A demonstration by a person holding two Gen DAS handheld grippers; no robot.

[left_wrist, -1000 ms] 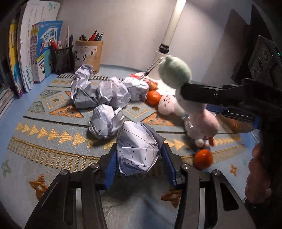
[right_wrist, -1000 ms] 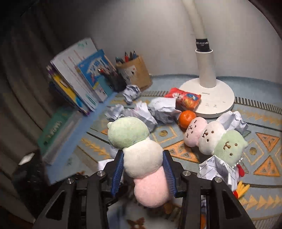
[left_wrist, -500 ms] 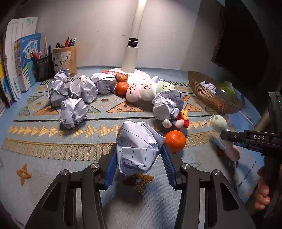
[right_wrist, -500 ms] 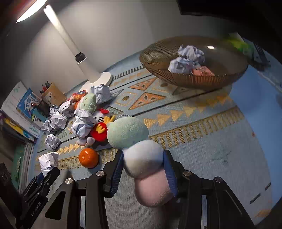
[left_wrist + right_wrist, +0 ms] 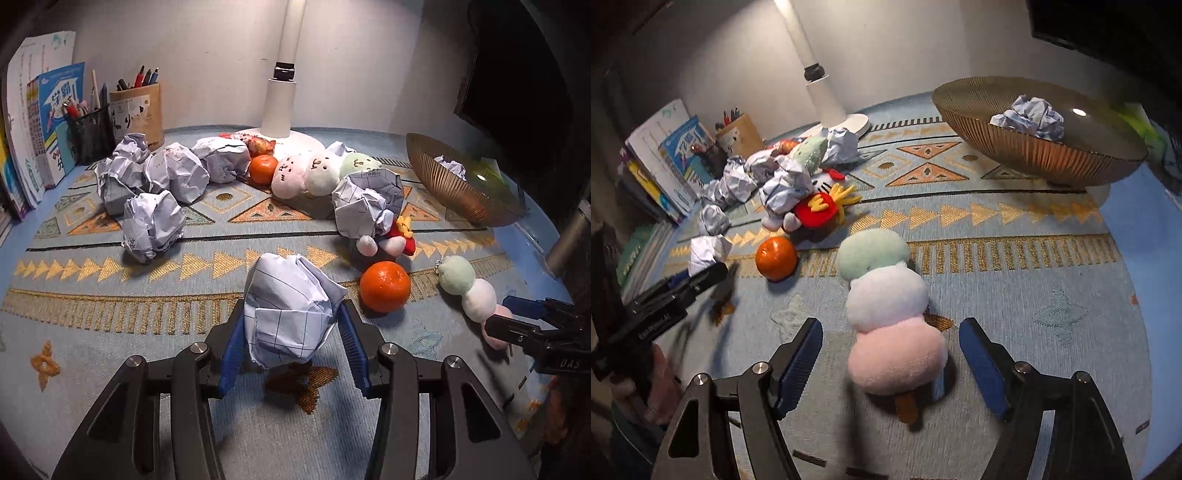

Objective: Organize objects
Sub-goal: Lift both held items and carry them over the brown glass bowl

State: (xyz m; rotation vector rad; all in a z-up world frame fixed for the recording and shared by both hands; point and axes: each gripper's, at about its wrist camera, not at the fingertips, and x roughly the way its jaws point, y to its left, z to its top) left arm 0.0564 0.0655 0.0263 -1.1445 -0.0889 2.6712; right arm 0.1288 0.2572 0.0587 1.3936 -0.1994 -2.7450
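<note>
My left gripper (image 5: pixel 291 341) is shut on a crumpled paper ball (image 5: pixel 290 310) and holds it just above the patterned mat; it also shows in the right wrist view (image 5: pixel 707 253). My right gripper (image 5: pixel 890 354) is open. The green, white and pink dango plush (image 5: pixel 886 299) lies on the mat between its spread fingers, and also shows in the left wrist view (image 5: pixel 467 286). A gold ribbed bowl (image 5: pixel 1034 147) holding paper balls (image 5: pixel 1032 116) stands at the far right.
An orange (image 5: pixel 384 286) lies beside the held ball. Several paper balls (image 5: pixel 153 221), a second dango plush (image 5: pixel 317 173), a kitty plush (image 5: pixel 816 212), another orange (image 5: pixel 263 169), the lamp base (image 5: pixel 280 110), pen cups (image 5: pixel 138 107) and books (image 5: pixel 40 122) crowd the back left.
My right gripper came down to the mat, opened and let go of the dango plush, which now lies flat. My left gripper still holds its paper ball, slightly nearer the orange.
</note>
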